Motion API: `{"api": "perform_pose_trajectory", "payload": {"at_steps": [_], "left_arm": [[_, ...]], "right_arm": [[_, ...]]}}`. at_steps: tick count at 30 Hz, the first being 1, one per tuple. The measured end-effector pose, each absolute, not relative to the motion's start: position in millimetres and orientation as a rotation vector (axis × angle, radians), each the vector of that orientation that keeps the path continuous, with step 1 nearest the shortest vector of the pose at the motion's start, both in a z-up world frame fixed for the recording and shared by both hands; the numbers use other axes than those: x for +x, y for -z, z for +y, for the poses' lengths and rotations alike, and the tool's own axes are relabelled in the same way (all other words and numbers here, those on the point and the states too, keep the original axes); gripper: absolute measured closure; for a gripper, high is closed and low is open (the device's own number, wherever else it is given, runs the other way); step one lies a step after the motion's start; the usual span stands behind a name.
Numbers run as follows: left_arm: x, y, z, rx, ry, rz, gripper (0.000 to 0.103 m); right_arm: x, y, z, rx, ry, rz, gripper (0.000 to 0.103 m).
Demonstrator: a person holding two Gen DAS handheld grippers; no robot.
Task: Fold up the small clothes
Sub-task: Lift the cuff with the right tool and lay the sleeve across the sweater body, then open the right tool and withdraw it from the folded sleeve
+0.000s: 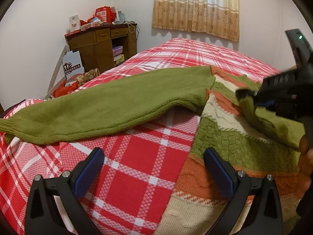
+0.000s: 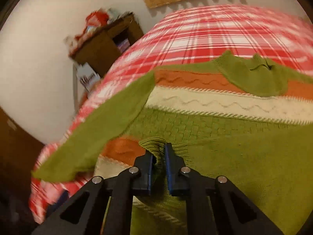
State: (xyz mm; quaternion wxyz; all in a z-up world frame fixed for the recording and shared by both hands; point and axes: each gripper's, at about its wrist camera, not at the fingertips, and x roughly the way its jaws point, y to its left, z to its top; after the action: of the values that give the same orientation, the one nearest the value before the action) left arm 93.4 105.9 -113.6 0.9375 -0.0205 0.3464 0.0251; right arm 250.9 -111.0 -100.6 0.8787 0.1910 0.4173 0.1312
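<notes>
Lying across the bed (image 1: 137, 166), the sweater (image 1: 225, 137) has its cuff (image 2: 154, 148) pinched by the right claw (image 2: 158, 154); left claw (image 1: 154, 168) gapes.

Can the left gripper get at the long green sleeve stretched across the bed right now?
Probably yes. The left gripper is open and empty over the plaid bedspread, and the green sleeve lies flat just beyond its fingertips with nothing between. The right gripper is off to the side, pinching the other sleeve's cuff.

My left wrist view looks low across the bed (image 1: 137, 166) toward the far curtain (image 1: 195, 5); my right sits nearer the sweater (image 2: 215, 129), sharing both.
</notes>
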Motion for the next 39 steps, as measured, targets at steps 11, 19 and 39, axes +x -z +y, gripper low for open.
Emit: {"api": "perform_pose_trajectory", "payload": {"at_steps": [11,19,39], "left_arm": [[92.3,113.4,104.9,-0.042,-0.051,0.706,0.0],[92.2,113.0,104.1,-0.042,-0.052,0.704,0.0],[93.4,113.2,102.8,-0.04,-0.053,0.704,0.0]], "right_arm": [[277.2,67.8,-69.7,0.399,-0.304,0.773,0.099],[239.5,93.9,-80.7,0.268,-0.311,0.837,0.019],[241.8,90.2,-123.3,0.501,-0.359,0.813,0.092]]}}
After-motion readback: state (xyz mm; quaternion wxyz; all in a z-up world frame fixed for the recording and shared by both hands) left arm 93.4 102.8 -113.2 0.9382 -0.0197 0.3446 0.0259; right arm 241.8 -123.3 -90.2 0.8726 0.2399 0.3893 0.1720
